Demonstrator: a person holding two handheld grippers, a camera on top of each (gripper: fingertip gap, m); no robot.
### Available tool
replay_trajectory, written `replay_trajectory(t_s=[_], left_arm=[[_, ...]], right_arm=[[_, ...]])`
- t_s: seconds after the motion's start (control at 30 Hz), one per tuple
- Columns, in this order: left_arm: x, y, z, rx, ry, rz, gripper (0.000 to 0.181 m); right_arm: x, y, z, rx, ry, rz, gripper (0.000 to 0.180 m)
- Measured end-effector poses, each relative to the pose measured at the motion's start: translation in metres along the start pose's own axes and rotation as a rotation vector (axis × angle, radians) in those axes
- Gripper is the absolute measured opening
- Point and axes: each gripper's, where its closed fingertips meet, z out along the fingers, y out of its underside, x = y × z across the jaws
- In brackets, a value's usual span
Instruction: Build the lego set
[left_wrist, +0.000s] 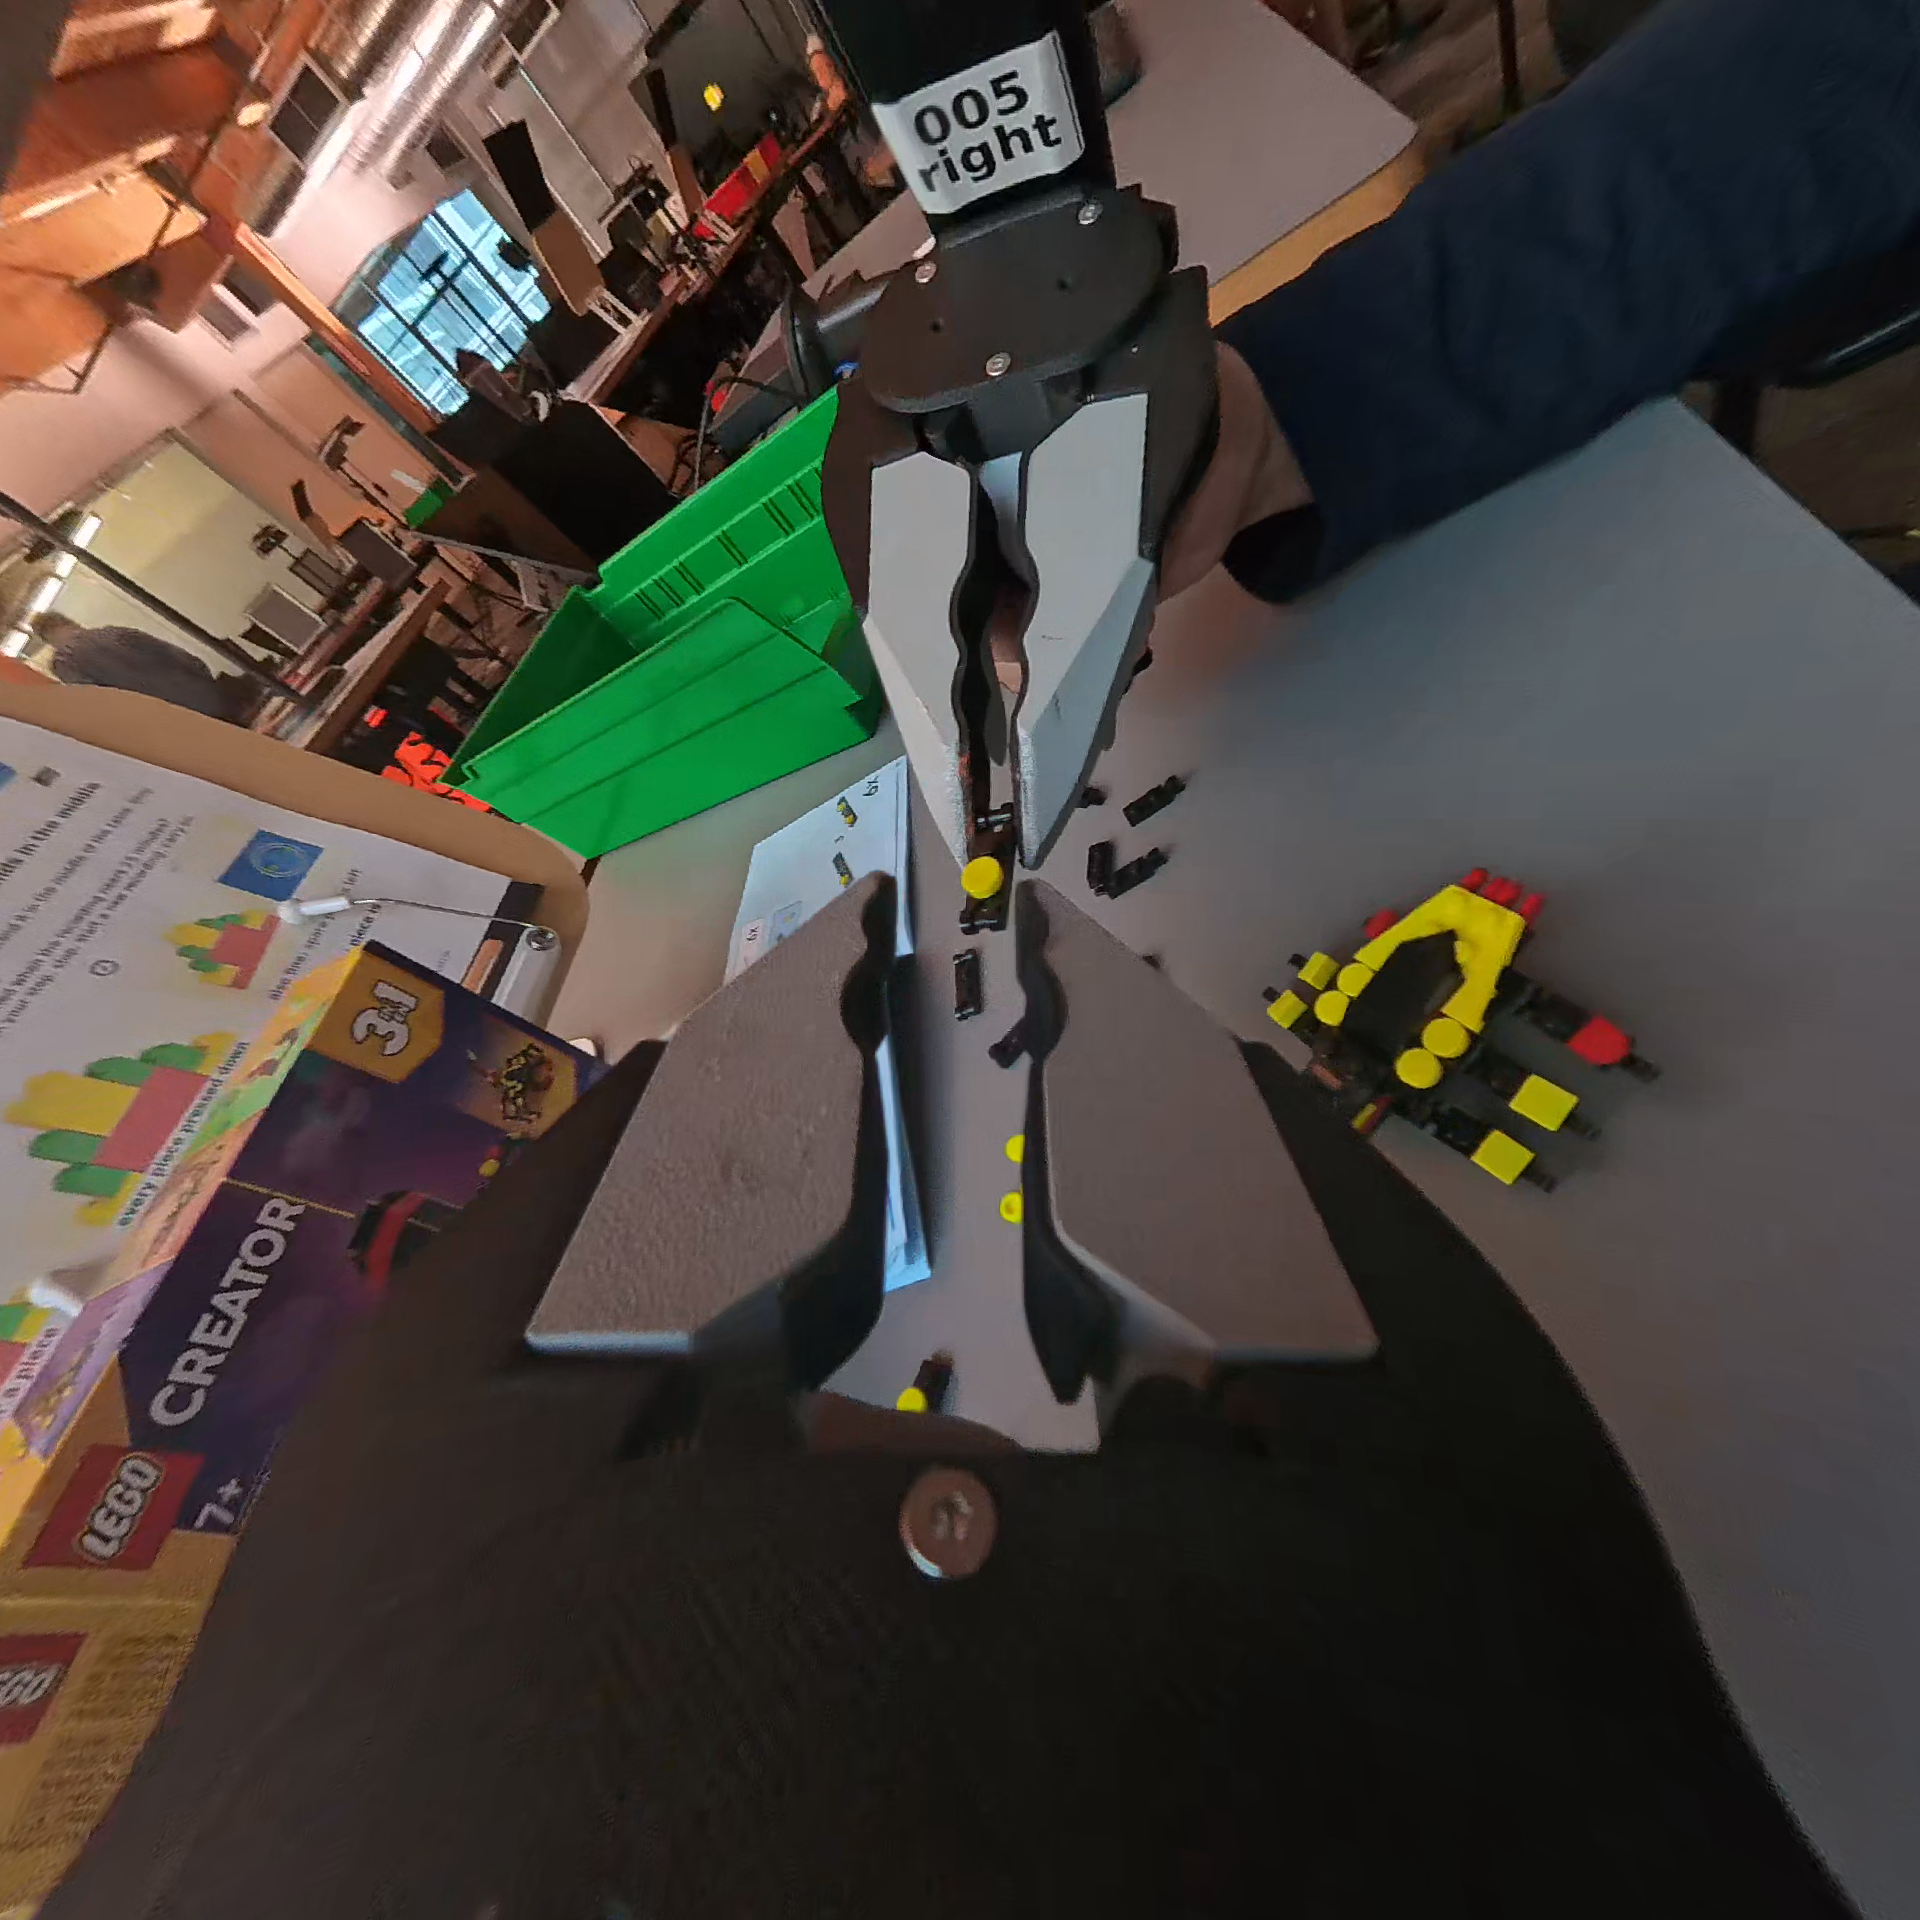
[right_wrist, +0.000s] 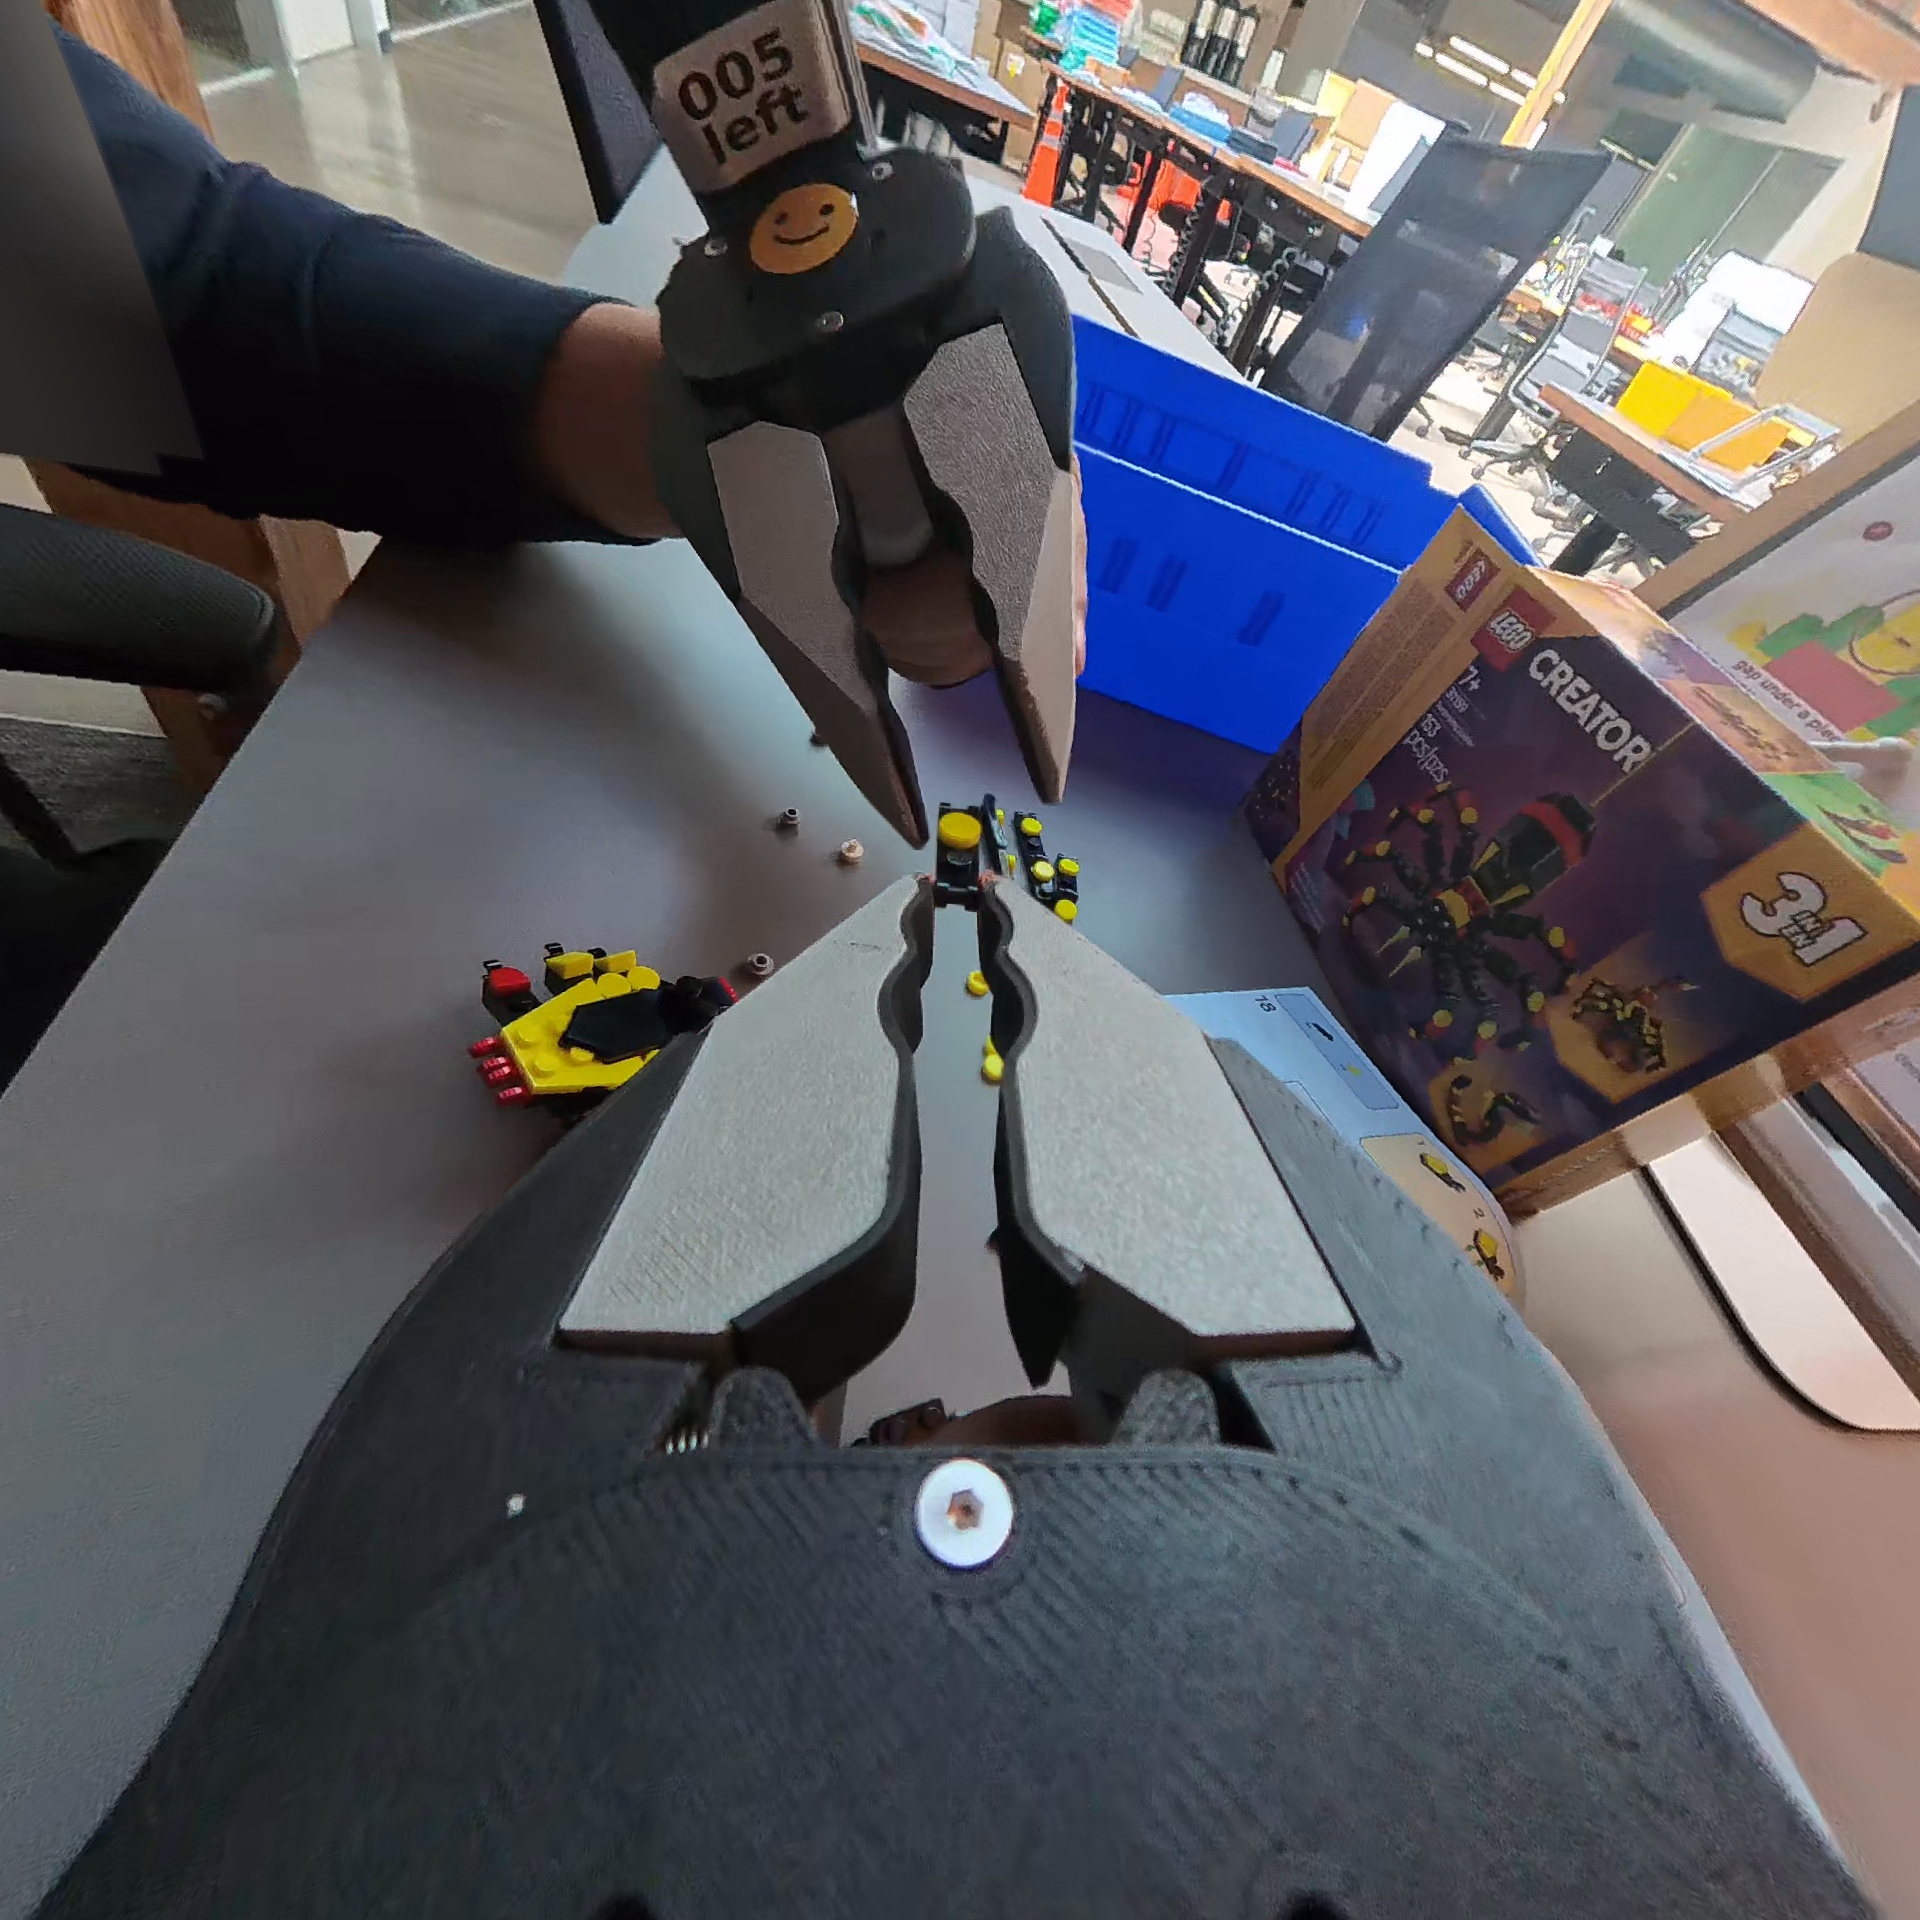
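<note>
Right gripper (right_wrist: 954, 896) pinches small black-yellow leg piece (right_wrist: 957, 854) at fingertips, left gripper (right_wrist: 987, 805) spread apart just above it, yellow-black spider body (right_wrist: 592, 1029) on grey table (right_wrist: 416, 790) at left.

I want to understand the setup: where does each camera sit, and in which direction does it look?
Left wrist view: sits on the left gripper, looks across the table at the right gripper; own open fingers show.
Right wrist view: sits on the right gripper, faces the left gripper; own fingers pinch a black leg piece.
Both show that piece, the yellow-black model and the set box.
</note>
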Motion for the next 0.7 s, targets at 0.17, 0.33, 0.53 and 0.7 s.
replay_trajectory(t_s=[0.17,0.33,0.53,0.7], left_arm=[[0.011,0.001,0.006,-0.007,0.058,-0.041,0.015],[0.013,0.004,0.008,-0.023,0.067,-0.033,0.007],[0.015,0.014,0.011,-0.072,0.092,-0.047,0.006],[0.018,0.044,0.018,-0.215,0.110,-0.089,0.006]], right_arm=[[-0.005,0.001,0.002,-0.014,-0.010,-0.033,0.005],[-0.005,0.003,0.002,-0.018,-0.009,-0.040,0.005],[-0.002,0.022,-0.001,-0.123,-0.022,0.014,0.010],[-0.001,0.073,-0.011,-0.340,-0.051,0.136,0.023]])
